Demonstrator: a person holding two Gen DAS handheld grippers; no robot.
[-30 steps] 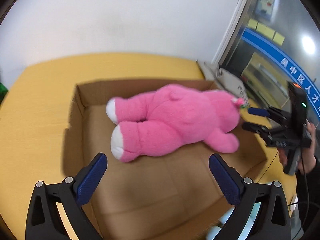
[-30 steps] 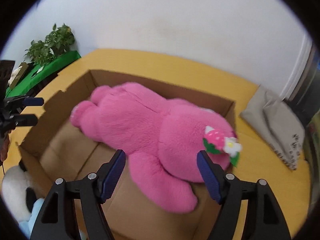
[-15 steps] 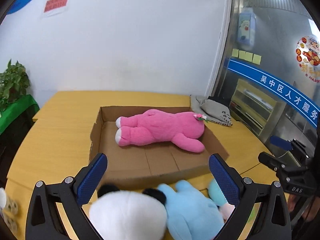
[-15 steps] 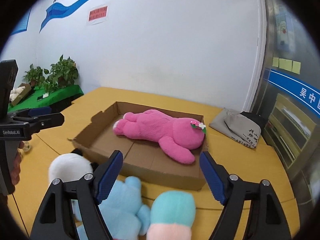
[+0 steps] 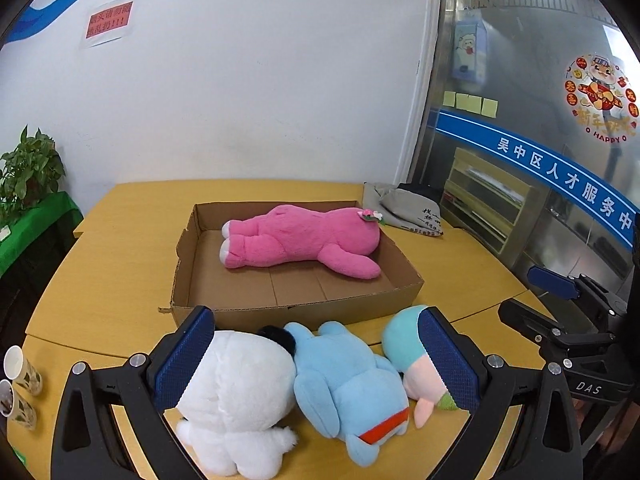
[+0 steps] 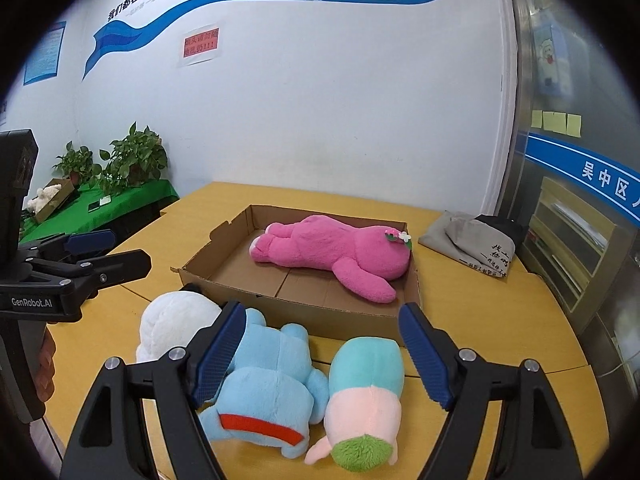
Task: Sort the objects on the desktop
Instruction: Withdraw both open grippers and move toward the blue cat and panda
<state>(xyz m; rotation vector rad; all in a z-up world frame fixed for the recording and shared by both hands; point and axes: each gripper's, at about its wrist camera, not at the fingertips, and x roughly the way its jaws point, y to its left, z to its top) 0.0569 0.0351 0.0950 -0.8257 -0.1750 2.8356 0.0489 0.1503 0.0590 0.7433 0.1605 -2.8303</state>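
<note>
You'd pulled both grippers back from the box; a sec earlier each wrist view was filled by the pink plush (image 5: 300, 242), now it sat small at frame centre, lying on its side inside the cardboard box (image 5: 404, 264), head end twd the right wall, feet twd the left; nothing touching it.

Left gripper (image 5: 316, 364): jaws spread wide, nothing pinched; white plush (image 5: 236, 396) and blue plush (image 5: 348, 388) showed between the pads in the lower centre of the left wrist view but the pads weren't pressing on either. Right gripper (image 6: 320, 352): also spread, empty; blue plush and teal-pink plush (image 6: 366, 392) lay below it in the lower middle of the right wrist view.

Meaning, as I judge it: pink plush is done w/, placed and released; three plush toys remained on the yellow table (image 5: 120, 220), side by side just in front of the box's near wall, white one at lower left, blue in the middle, teal-pink at lower right; box floor in front of the pink one was bare, so room for more.

Misc: grey bag (image 5: 404, 210) on the table right of the box; paper cups (image 5: 18, 384) at lower left edge; not part of the job as far as I could tell.
</note>
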